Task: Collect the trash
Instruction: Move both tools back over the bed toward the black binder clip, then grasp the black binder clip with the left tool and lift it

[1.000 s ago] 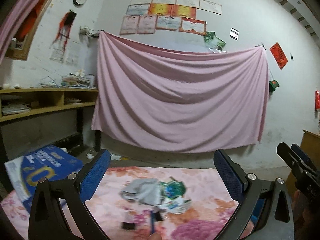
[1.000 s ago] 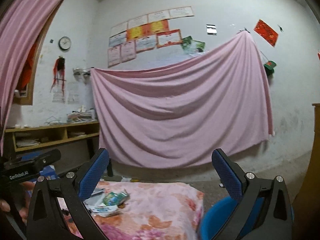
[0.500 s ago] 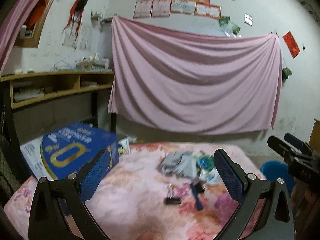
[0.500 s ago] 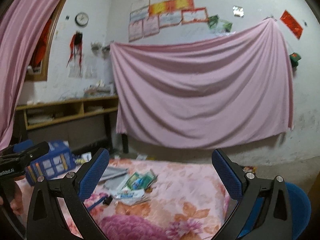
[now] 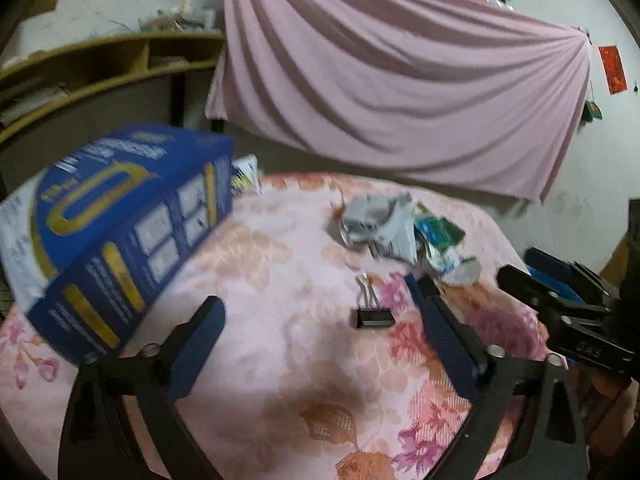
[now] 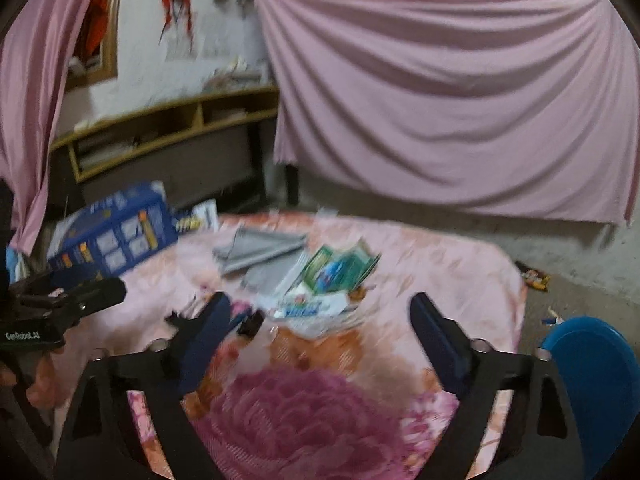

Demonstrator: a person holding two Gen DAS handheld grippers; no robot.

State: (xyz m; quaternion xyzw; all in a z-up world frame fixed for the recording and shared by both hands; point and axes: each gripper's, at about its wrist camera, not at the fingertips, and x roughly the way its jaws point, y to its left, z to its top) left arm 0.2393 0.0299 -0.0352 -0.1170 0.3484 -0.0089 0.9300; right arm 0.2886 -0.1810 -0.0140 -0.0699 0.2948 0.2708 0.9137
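Observation:
A pile of trash lies on the floral pink tablecloth: a crumpled grey wrapper, green packets and a white wrapper. A black binder clip lies nearer. My left gripper hovers over the cloth short of the pile, its jaws closing with nothing gripped. My right gripper points at the same pile, with the grey wrapper, green packets and white wrapper ahead of it. Its jaws are closing too, with nothing pressed between the pads.
A big blue box stands on the table's left side. A blue bin sits on the floor to the right of the table, and a snack wrapper lies on the floor. A pink sheet hangs behind, with a wooden shelf to its left.
Both grippers have tilted down and moved closer to the table, so the trash pile now looks larger. Both pairs of fingers stand slightly narrower than before.

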